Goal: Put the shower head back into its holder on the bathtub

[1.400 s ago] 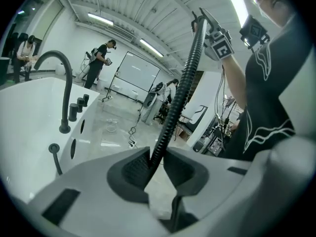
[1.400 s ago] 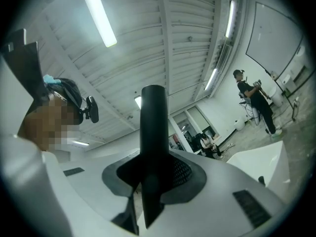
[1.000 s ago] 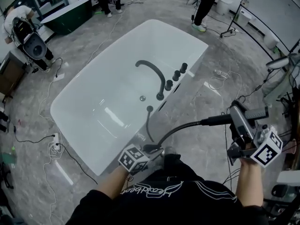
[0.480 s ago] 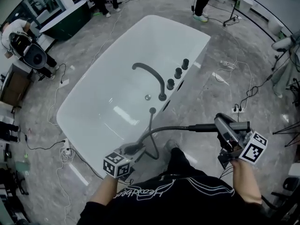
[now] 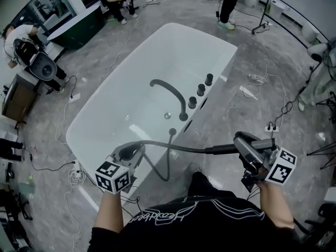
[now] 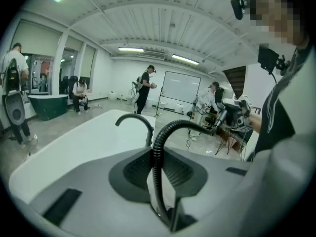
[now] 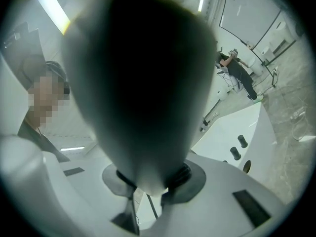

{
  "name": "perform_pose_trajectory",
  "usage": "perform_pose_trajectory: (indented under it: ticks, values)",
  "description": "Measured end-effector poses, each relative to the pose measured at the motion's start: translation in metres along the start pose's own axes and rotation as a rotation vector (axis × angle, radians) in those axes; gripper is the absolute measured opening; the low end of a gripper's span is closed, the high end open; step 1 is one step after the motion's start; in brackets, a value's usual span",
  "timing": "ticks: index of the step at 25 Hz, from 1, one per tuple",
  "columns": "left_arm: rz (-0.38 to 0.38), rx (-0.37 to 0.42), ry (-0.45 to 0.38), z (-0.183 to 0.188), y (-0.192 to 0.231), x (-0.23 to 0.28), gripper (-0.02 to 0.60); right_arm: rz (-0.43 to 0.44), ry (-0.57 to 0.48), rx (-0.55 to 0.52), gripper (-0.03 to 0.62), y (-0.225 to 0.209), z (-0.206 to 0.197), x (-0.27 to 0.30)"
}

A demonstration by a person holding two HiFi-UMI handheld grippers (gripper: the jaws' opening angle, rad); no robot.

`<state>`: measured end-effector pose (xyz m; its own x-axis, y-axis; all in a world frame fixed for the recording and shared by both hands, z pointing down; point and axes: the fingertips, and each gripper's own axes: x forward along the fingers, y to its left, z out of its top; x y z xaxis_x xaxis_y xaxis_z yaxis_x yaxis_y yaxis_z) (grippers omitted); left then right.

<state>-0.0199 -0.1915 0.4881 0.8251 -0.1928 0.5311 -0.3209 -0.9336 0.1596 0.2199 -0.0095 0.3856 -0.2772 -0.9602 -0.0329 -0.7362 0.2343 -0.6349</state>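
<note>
while right gripper is pinching shower head out beside tub, well apart from rim, left gripper is clamping hose over near edge of bathtub. i'm reading round fitting on rim, where hose is coming out near spout, as holder. i'm planning on feeding slack down through it with left first, then bringing head in handle-first, upright over hole. i'm watching hanging loop for kinks, easing rather than yanking.
</note>
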Motion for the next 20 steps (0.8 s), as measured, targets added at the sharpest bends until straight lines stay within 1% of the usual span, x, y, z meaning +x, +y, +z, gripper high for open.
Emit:
perform_pose_trajectory:
  ticks: [4, 10, 14, 17, 20]
  values:
    - [0.027, 0.078, -0.066, 0.054, 0.005, -0.006, 0.063, 0.06, -0.031, 0.012, 0.1, 0.009, 0.011, 0.004]
    - [0.066, 0.19, -0.143, 0.127, 0.011, -0.015, 0.064, 0.163, -0.117, 0.032, 0.098, 0.021, 0.044, 0.009]
    - [0.086, 0.238, -0.188, 0.159, 0.016, -0.028, 0.064, 0.206, -0.156, -0.007, 0.098, 0.037, 0.061, 0.017]
    - [0.097, 0.267, -0.223, 0.192, 0.017, -0.031, 0.064, 0.235, -0.175, -0.043, 0.098, 0.044, 0.085, 0.024]
    - [0.103, 0.322, -0.262, 0.226, 0.011, -0.033, 0.064, 0.258, -0.202, -0.071, 0.099, 0.049, 0.104, 0.026]
